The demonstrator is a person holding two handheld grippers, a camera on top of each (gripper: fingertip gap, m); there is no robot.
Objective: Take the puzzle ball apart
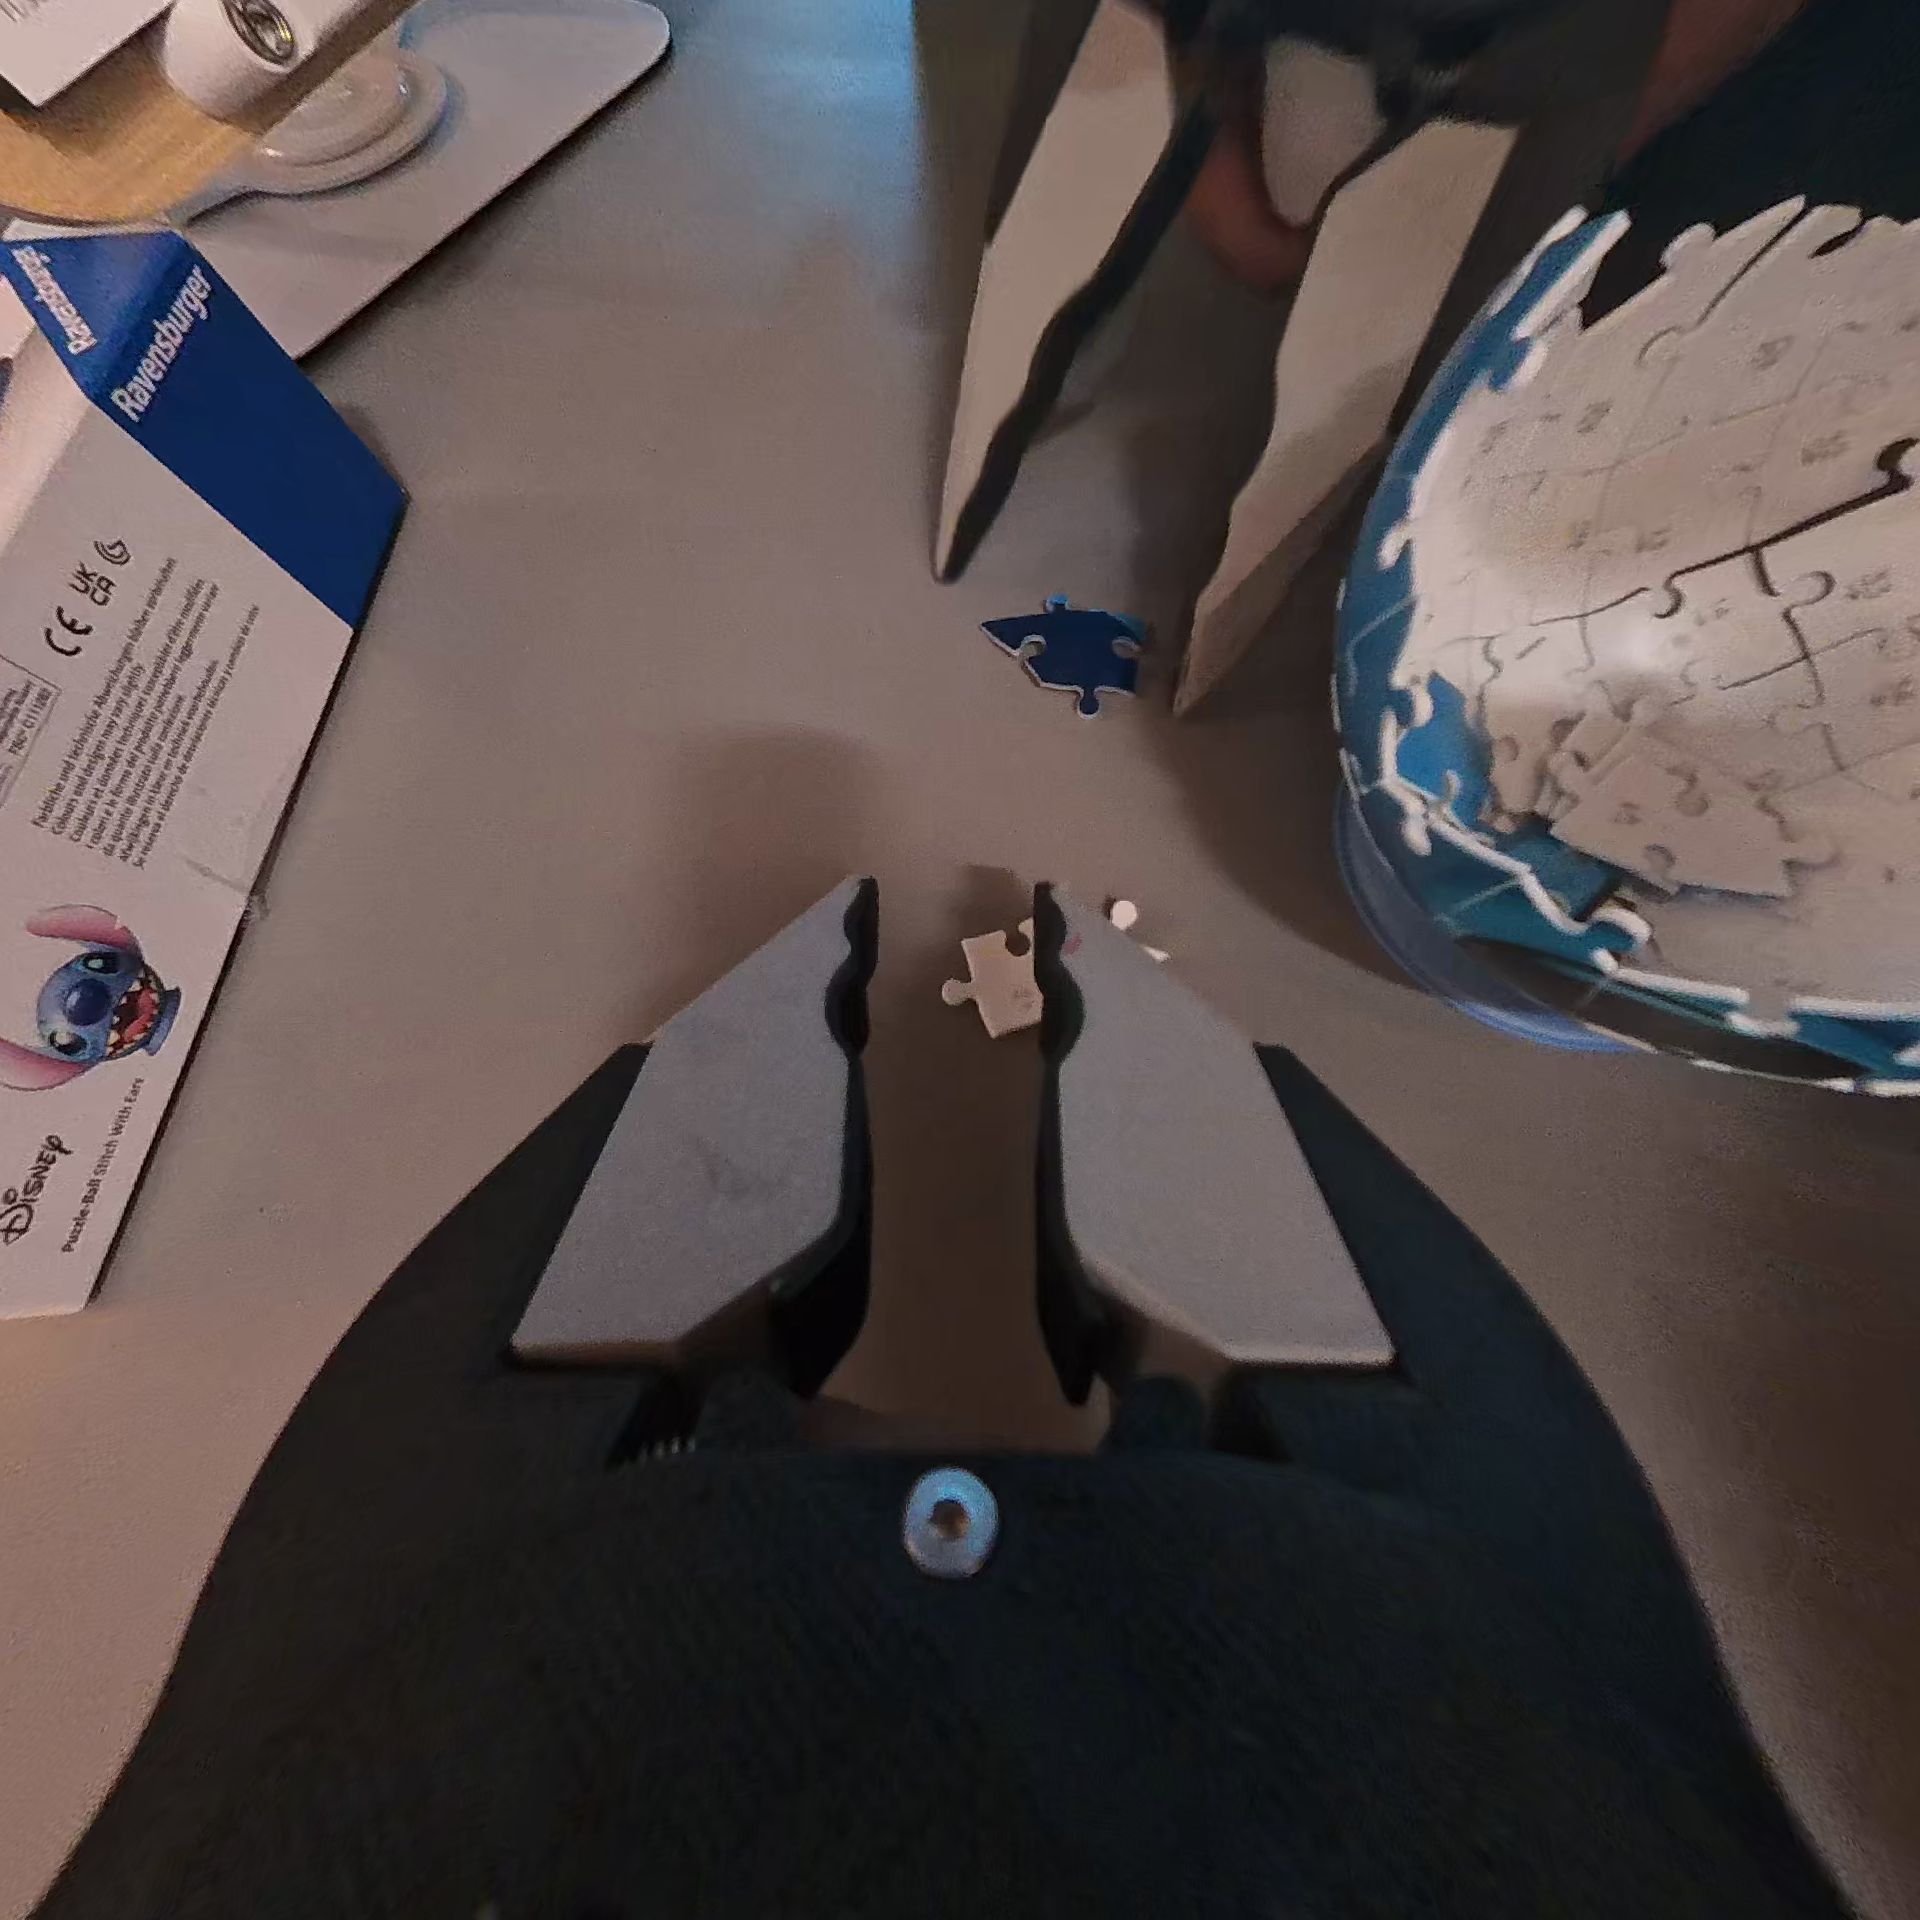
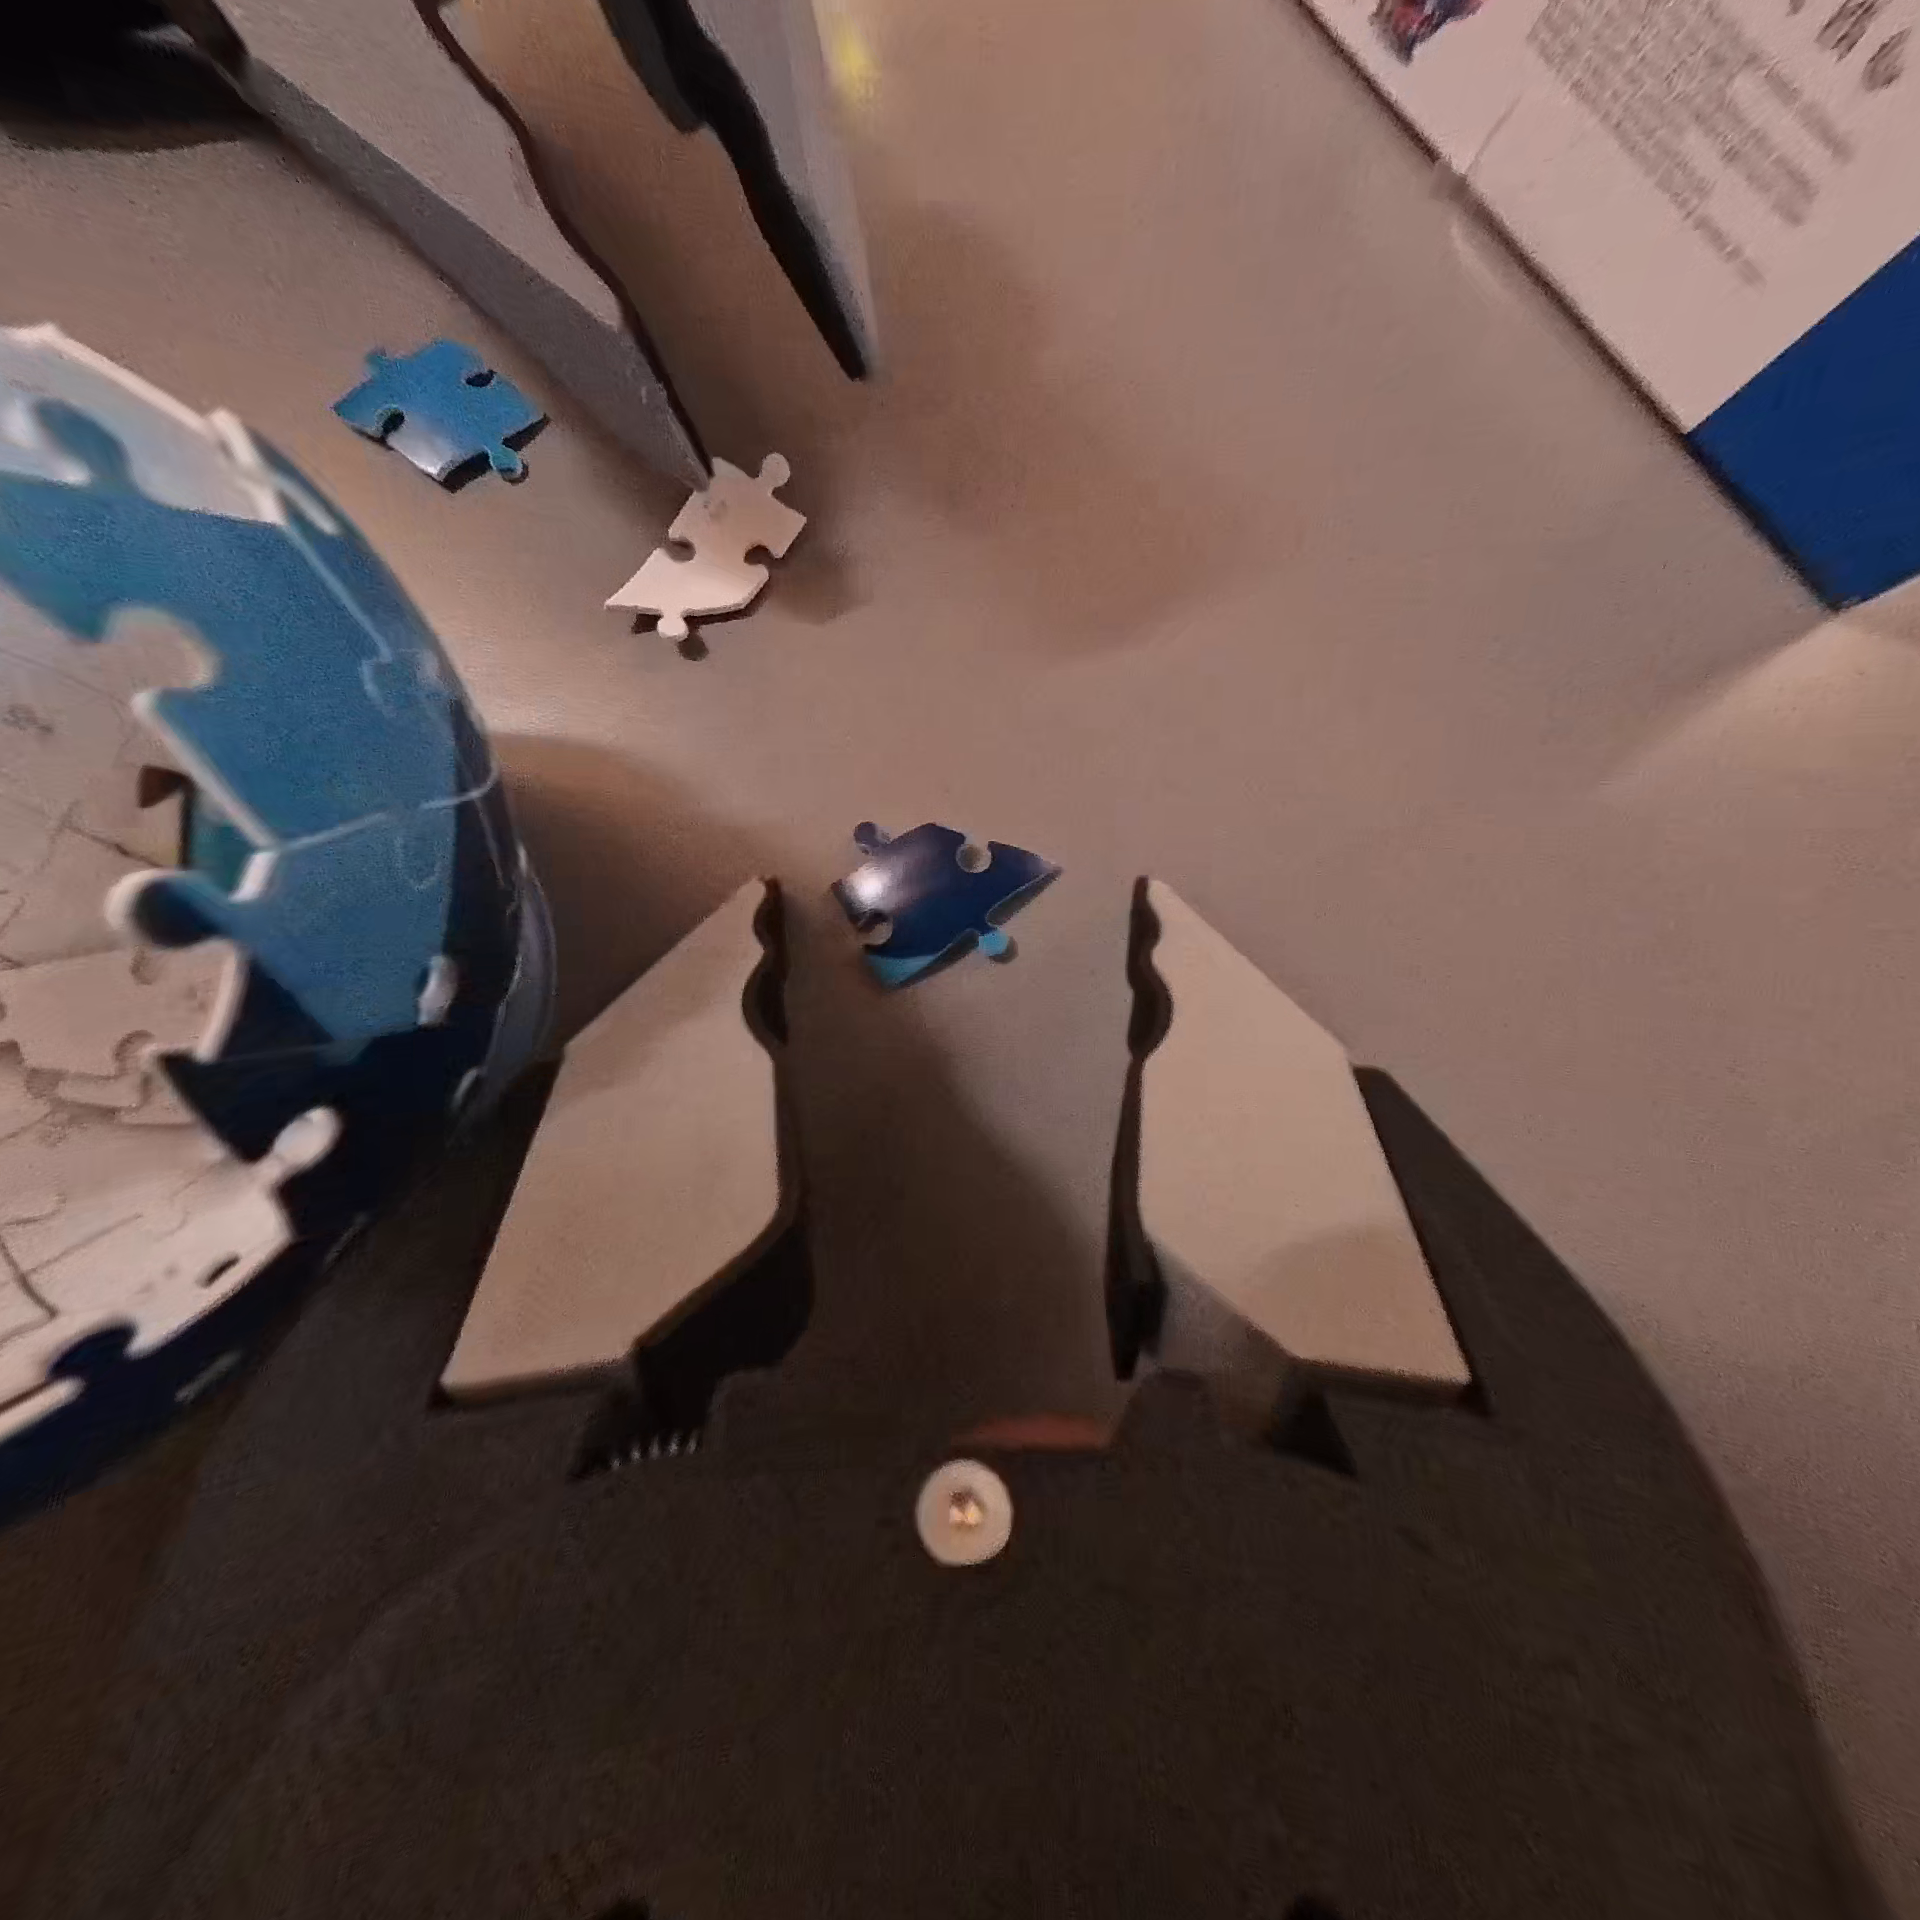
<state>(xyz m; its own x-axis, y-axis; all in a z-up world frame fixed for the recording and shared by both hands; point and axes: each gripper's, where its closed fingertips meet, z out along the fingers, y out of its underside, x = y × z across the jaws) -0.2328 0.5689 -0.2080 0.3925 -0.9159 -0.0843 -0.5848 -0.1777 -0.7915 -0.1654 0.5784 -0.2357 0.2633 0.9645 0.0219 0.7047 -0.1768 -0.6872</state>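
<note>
Grey tabletop (image 1: 644, 540) carries everything. Largest item: a half-built puzzle ball (image 1: 1662, 644), blue outside, white inside, open top, sitting in a clear ring stand toward the right edge in the left wrist view; the right wrist view has it at the left edge. Next, a white and blue cardboard box (image 1: 156, 727) lying flat near the left edge, with a grey mat (image 1: 499, 197) beyond it at the far left corner. Left gripper (image 1: 956, 935) low over the tabletop, jaws a narrow way apart, clasping nothing: a white puzzle piece (image 1: 997, 982) lies flat between the fingertips, close against or partly under the right-hand finger (image 1: 1055, 956); the left-hand finger stands clear of it. From the right wrist view that finger's tip looks to rest on the piece's edge, though blur makes contact uncertain. Right gripper (image 2: 956, 914) spread wide, released, tips down near the tabletop; a dark blue puzzle piece (image 2: 940, 904) lies between its fingertips, nearer the left-hand one, gaps on both sides. A lighter blue puzzle piece (image 2: 442, 410) lies on the tabletop beyond the ball, well apart from both grippers.
</note>
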